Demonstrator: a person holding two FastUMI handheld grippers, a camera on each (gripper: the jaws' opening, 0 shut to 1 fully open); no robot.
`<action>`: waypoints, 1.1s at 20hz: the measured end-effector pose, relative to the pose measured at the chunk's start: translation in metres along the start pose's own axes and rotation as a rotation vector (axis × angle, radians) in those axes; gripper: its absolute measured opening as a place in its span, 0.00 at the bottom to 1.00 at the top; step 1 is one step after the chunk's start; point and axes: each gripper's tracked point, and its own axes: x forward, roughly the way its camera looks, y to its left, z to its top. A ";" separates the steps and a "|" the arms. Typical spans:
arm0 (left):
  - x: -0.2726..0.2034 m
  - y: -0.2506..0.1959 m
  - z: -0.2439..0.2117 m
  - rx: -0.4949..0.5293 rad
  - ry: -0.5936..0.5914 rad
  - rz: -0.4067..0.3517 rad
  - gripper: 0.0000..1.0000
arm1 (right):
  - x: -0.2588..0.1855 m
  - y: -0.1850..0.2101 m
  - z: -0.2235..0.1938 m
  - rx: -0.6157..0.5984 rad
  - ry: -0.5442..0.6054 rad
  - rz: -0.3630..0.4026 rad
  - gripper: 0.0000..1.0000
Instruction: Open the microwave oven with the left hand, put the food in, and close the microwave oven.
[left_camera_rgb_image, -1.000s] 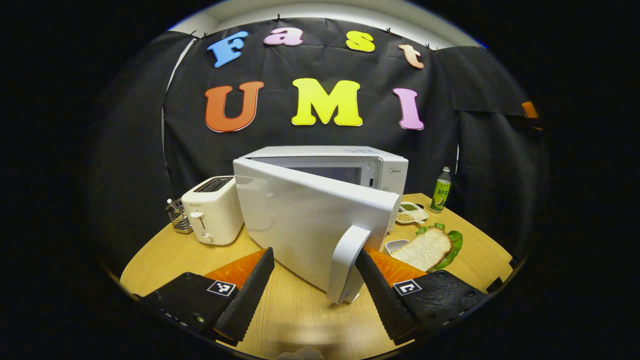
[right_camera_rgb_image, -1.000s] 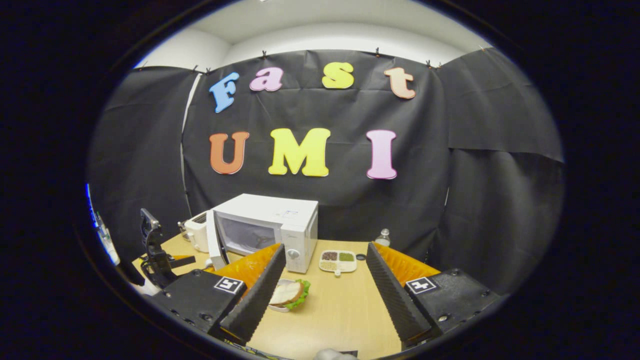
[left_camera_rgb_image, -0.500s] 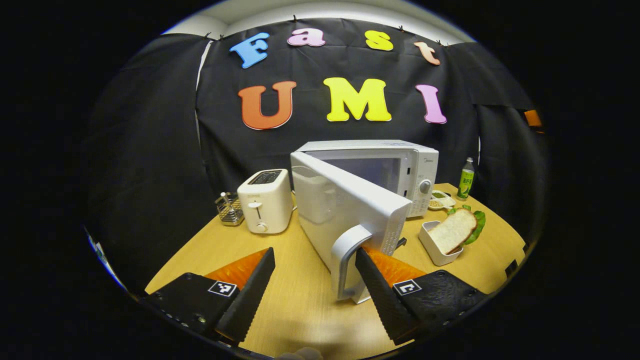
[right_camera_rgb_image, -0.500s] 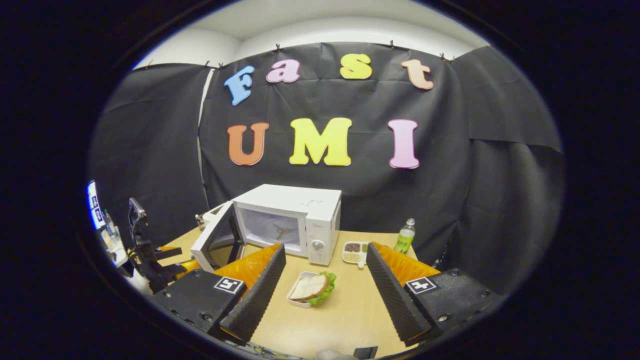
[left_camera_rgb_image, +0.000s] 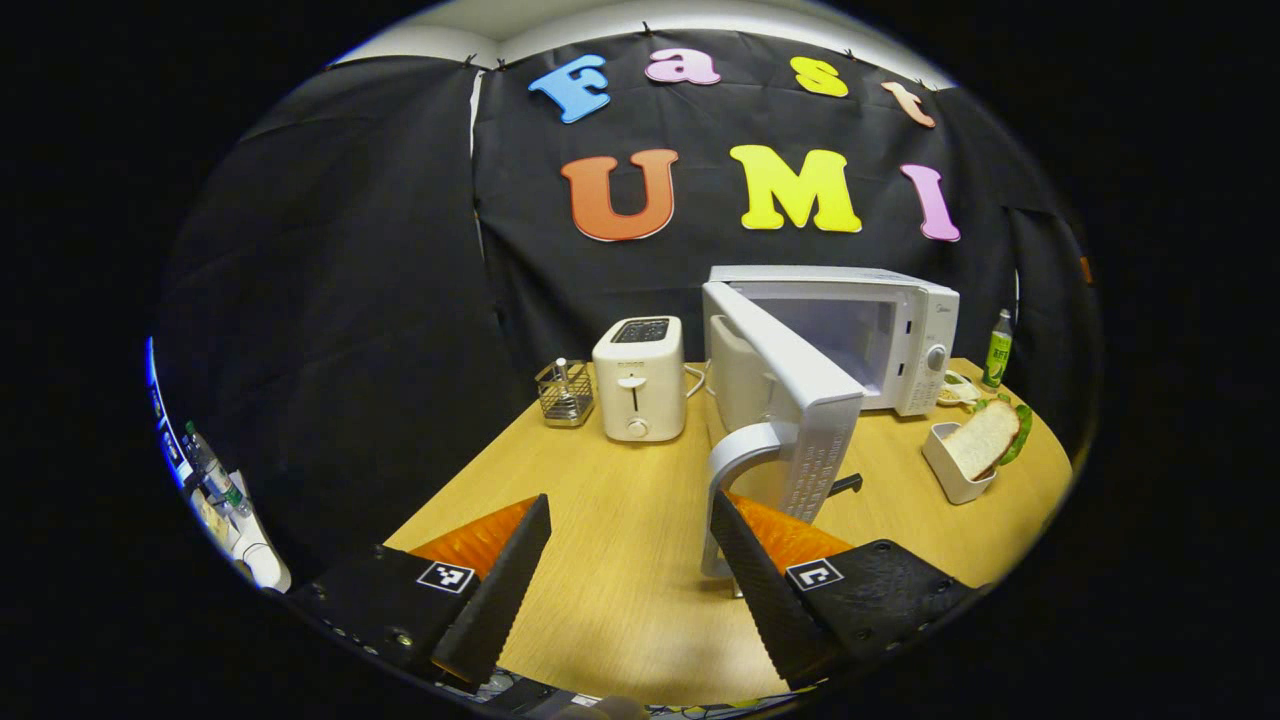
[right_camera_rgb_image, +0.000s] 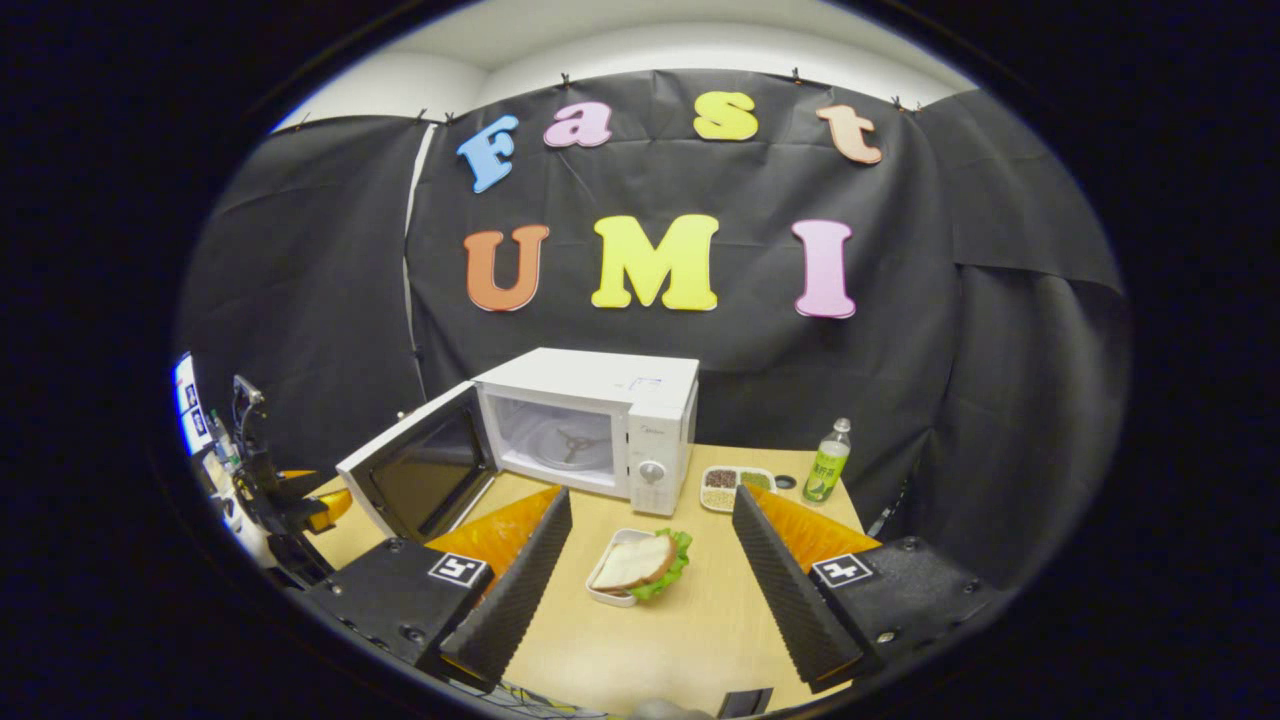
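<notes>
1. One door (left_camera_rgb_image: 775, 390) swung wide; its stiff handle (left_camera_rgb_image: 735, 470) just touches, perhaps, a finger of the released left tool (left_camera_rgb_image: 630, 570).
2. One microwave (right_camera_rgb_image: 590, 420) at the worktop's (right_camera_rgb_image: 690, 620) back, its inside bare.
3. One sandwich (right_camera_rgb_image: 640, 565) in one small dish (right_camera_rgb_image: 605, 590), between the released right tool's (right_camera_rgb_image: 650, 590) fingers but farther off: soft, light, crushable, so grip the rigid dish rim.

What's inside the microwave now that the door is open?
Inside the microwave the right gripper view shows a glass turntable with nothing on it. The sandwich sits in its dish on the table. The open door hides the cavity's left edge.
</notes>
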 end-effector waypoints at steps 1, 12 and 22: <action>0.002 0.011 -0.001 0.012 0.002 0.022 0.97 | 0.003 -0.001 -0.004 0.000 0.009 -0.002 1.00; -0.027 0.037 -0.002 -0.039 0.010 0.091 0.97 | 0.062 -0.026 -0.067 0.069 0.163 0.036 0.97; -0.077 -0.057 0.068 -0.075 -0.096 0.036 0.97 | 0.159 -0.029 -0.156 0.297 0.474 0.212 0.86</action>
